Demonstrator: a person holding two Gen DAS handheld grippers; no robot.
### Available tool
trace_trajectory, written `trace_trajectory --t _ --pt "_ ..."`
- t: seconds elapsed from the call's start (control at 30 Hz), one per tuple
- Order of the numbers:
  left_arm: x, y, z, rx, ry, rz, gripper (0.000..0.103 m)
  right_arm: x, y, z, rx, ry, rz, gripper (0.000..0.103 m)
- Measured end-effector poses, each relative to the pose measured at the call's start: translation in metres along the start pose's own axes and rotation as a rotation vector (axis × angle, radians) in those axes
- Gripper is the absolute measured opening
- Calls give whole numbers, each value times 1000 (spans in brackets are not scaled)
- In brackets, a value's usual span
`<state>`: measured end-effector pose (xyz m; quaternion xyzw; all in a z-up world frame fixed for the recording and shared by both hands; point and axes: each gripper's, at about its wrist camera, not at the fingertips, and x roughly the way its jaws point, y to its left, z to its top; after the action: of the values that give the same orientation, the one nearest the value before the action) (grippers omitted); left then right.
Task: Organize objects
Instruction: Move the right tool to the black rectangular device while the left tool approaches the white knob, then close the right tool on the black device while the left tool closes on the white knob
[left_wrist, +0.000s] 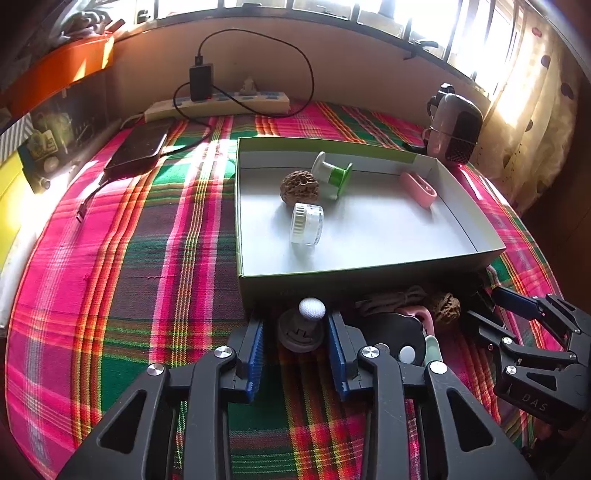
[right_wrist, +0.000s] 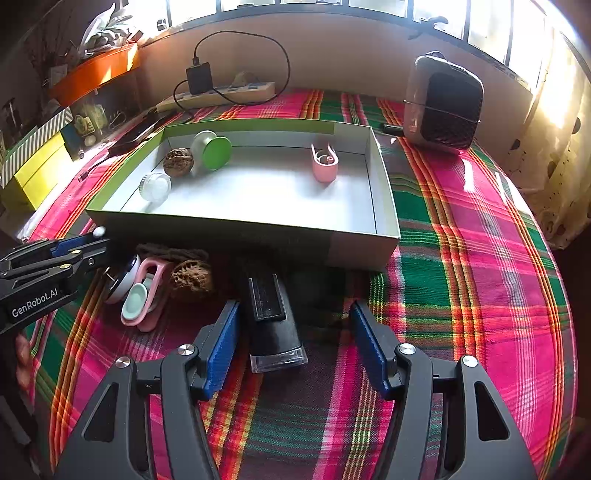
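A shallow box on the plaid cloth holds a walnut, a green-and-white spool, a clear jar and a pink clip. My left gripper is open around a grey stand with a white ball top, in front of the box. My right gripper is open around a black rectangular device. Beside it lie a second walnut, a pink clip and a mint piece.
A power strip with a black charger and cable, a phone and a small heater stand at the back. Orange and yellow boxes sit at the left. A curtain hangs at the right.
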<state>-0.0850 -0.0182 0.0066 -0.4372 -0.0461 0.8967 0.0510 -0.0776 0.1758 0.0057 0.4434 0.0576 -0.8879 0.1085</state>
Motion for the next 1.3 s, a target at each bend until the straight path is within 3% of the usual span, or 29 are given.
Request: trace_trajectory --t 0.17,0.3,0.53,1.3 --pt "0 2 0 -10 -4 -5 24 0 0 0 2 -1 -1 58" --pt "-1 2 -1 -4 -7 1 23 -1 -1 0 7 -6 -2 51" --pt "-1 2 -1 -4 -8 2 23 -3 -2 -1 17 -14 2 29" --pt "-2 2 -2 -3 -10 2 23 -3 -4 -1 19 -15 6 28"
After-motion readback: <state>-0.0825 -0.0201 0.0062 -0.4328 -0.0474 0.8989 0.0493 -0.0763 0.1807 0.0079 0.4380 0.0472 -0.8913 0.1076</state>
